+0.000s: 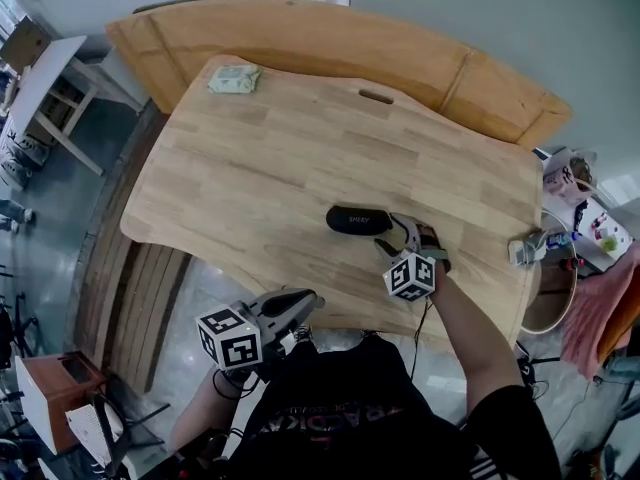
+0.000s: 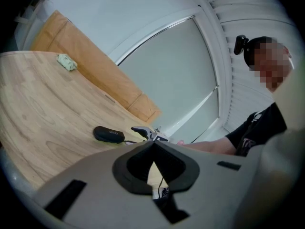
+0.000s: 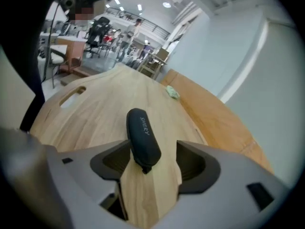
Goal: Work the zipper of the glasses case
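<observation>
Wooden surface [image 1: 260, 168] spans the scene. Off its near-left edge the left gripper [image 1: 308, 300] hangs clenched and empty, well apart from the glasses case [image 1: 358, 219]. The case lies left-to-right, right of centre. Its right end sits between the released right gripper's [image 1: 395, 236] jaws, neither pad pressing on it.

Left tool [image 1: 298, 306]: jaws fully together, nothing between them. Held low, close in front of the torso, pointing slightly downward.
Left forearm [image 1: 197, 418]: bent, kept near the body.
Right tool [image 1: 398, 234]: jaws wide apart, pads pressing on nothing. Angled downward, reaching forward.
Right forearm [image 1: 468, 336]: bare, extended ahead.
</observation>
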Motion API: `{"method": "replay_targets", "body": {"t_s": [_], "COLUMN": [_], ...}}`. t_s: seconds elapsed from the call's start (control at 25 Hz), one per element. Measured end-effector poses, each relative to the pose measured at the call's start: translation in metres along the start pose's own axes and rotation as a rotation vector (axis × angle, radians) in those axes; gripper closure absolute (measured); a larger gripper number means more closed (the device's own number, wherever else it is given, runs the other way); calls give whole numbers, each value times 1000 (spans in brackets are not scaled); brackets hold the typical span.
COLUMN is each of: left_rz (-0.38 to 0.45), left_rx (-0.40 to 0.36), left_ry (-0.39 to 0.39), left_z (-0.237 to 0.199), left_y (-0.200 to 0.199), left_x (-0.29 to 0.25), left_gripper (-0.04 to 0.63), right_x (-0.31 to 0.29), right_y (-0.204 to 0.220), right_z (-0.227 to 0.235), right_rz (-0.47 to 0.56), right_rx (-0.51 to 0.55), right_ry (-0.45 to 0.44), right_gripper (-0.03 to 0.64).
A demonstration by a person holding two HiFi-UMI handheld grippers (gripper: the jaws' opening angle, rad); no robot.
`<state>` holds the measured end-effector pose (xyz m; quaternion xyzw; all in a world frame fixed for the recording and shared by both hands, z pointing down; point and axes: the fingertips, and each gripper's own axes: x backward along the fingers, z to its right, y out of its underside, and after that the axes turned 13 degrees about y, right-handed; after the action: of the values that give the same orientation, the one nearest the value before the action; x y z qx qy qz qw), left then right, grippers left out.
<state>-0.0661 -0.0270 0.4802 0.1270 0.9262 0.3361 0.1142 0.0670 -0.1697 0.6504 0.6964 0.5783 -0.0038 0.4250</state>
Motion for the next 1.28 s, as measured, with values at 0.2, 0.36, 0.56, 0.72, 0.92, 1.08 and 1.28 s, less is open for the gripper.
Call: {"method": "replay_targets", "body": {"t_s": [0.2,0.36,0.56,0.72,0.92,1.08,1.28], "left_rz": [-24,-44,-71,-79,-89,-110,-119], "left_rx": [-13,-27,-50,-56,-84,-95,-87], "left_ry": [34,72,111,129,137,126,113], "left_z": [3,9,16,21,32,37,36], "left_y": [2,3,3,4,3,7,11], "left_x": [-9,-18,-29,-35,-39,-44,-46], "left_gripper": [584,584,584,584,584,584,584], "right_x": [37,73,121,169,215,226,223], "right_y": [-16,-24,-45,-75,-108,-119,-121], "right_z": [46,73,87,91,77,57,27], "right_rz": [21,76,192,308,374,349,293], "right_rx": [-428,-781,-1128,-1307,-1355,-1299,-1336], "right_ry": [93,107,1,-85,-177,-205,-270], "right_gripper": [351,592,601,601,601,601,601]}}
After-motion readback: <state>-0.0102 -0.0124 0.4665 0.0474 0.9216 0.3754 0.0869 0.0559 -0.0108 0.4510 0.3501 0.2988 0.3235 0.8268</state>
